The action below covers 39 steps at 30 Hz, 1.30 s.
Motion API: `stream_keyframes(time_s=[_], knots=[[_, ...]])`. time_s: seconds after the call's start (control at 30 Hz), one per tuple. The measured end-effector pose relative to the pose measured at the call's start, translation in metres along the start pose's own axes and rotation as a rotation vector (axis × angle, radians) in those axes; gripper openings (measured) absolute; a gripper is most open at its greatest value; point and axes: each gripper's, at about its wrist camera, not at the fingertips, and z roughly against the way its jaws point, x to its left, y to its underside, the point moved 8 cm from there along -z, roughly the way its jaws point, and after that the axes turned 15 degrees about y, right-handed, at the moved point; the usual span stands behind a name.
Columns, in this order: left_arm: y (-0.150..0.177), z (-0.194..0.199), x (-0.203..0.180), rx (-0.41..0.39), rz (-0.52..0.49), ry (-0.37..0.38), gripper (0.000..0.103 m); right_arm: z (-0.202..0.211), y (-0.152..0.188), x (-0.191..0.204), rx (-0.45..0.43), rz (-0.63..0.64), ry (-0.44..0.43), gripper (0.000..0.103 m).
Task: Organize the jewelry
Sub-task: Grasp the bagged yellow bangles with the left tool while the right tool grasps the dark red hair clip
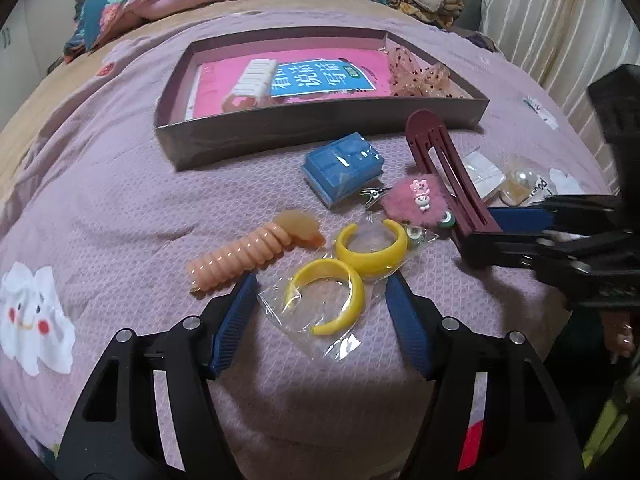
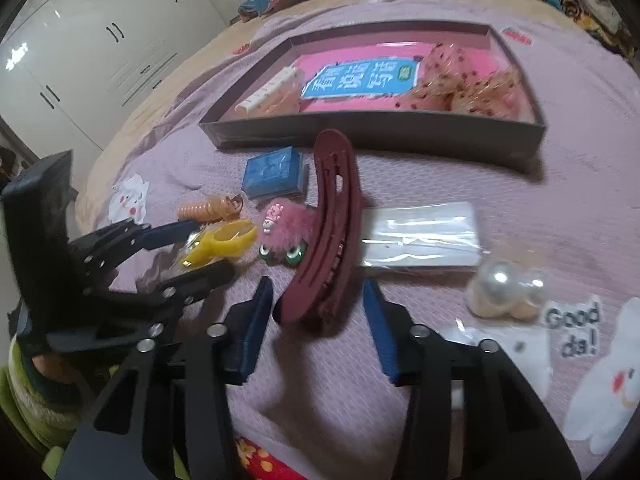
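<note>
My left gripper [image 1: 322, 280] is open, its blue pads on either side of a clear bag with two yellow cuffs [image 1: 344, 272] on the purple bedspread. My right gripper [image 2: 318, 288] is open around the near end of a long maroon hair clip [image 2: 332, 224], which also shows in the left wrist view [image 1: 448, 176]. A pink fluffy clip [image 1: 416, 200], a peach spiral hair tie [image 1: 244, 256] and a blue box [image 1: 344, 168] lie nearby. The shallow brown tray [image 1: 320, 136] holds a pink book, a white clip and a dotted bow.
A pearl hair piece [image 2: 504, 292] and a clear packet [image 2: 420, 236] lie right of the maroon clip. Folded quilts and clothes are piled at the bed's far end [image 1: 180, 0]. White wardrobe doors [image 2: 80, 60] stand to the left.
</note>
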Motion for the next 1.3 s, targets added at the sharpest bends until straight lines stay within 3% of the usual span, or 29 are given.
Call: stream_keyframes(time_s=[0.2,0.6,0.9,1.03,1.13,1.17,1.2,1.3], knots=[[0.006,0.013,0.003,-0.024,0.028,0.011,0.058,-0.005,-0.007,0.003,-0.012,-0.022,-0.007,0.022],[0.005,0.029,-0.004,-0.063,0.037,0.018,0.058,0.032,-0.001,-0.020,-0.130,-0.045,0.030,0.020],[0.004,0.034,-0.006,-0.067,0.047,0.018,0.058,0.021,0.023,-0.027,-0.047,0.030,0.085,0.019],[0.003,0.034,-0.006,-0.066,0.048,0.018,0.058,0.007,0.022,-0.010,-0.013,0.082,0.081,0.024],[0.001,0.036,-0.006,-0.071,0.054,0.020,0.058,-0.003,0.016,0.002,-0.036,0.117,0.100,0.030],[0.000,0.036,-0.005,-0.073,0.056,0.018,0.058,-0.004,0.013,0.003,-0.048,0.123,0.106,0.027],[-0.002,0.037,-0.005,-0.075,0.058,0.017,0.058,-0.005,0.012,0.004,-0.059,0.125,0.112,0.015],[-0.007,0.040,-0.004,-0.084,0.056,0.016,0.058,0.004,0.008,0.004,-0.106,0.132,0.108,0.013]])
